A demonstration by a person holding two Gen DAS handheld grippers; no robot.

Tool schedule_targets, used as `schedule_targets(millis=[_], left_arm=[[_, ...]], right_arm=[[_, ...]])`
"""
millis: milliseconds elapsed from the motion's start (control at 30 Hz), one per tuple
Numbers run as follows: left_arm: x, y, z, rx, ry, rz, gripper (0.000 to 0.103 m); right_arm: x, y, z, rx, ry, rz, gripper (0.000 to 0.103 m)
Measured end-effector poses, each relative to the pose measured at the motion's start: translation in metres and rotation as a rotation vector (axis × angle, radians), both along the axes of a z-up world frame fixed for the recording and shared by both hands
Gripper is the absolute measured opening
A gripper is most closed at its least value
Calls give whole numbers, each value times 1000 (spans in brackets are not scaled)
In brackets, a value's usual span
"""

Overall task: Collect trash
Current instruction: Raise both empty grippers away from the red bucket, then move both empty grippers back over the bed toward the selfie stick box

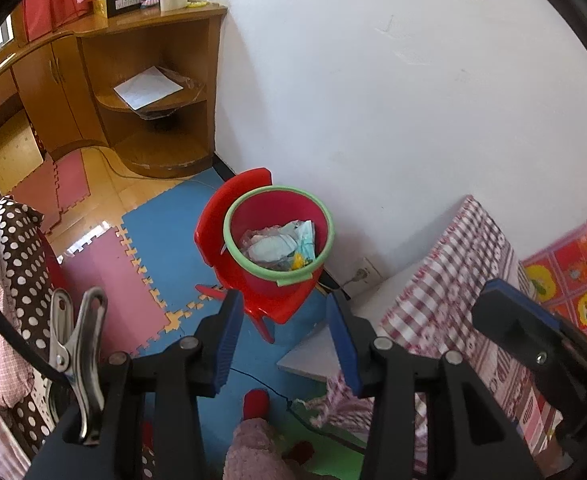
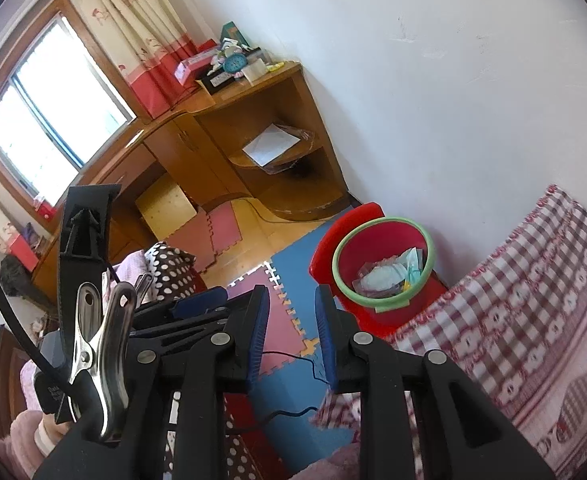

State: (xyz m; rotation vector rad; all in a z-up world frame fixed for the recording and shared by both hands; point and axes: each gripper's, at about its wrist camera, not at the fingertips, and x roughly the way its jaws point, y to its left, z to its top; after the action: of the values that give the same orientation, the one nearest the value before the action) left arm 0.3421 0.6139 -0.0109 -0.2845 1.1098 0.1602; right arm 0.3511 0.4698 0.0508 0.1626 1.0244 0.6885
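A red bin with a green rim (image 1: 279, 236) stands on a red chair (image 1: 229, 216) against the white wall, with crumpled paper and wrappers (image 1: 281, 246) inside it. Nearer than the bin, the left gripper (image 1: 283, 340) and the right gripper (image 2: 291, 336) both hang above the blue floor mat (image 1: 173, 216), jaws parted and holding nothing. The checked bed cover (image 1: 453, 300) lies right of the bin.

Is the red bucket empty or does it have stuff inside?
Not empty. The red bucket holds crumpled paper and wrappers near its bottom.
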Motion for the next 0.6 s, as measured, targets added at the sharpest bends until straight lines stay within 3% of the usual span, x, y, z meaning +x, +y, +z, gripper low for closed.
schedule_targets(millis=[600], left_arm=[[-68,-119,34,-17,-41,-105,45]], right_arm=[[-89,-114,32,12,-54,-58,25]])
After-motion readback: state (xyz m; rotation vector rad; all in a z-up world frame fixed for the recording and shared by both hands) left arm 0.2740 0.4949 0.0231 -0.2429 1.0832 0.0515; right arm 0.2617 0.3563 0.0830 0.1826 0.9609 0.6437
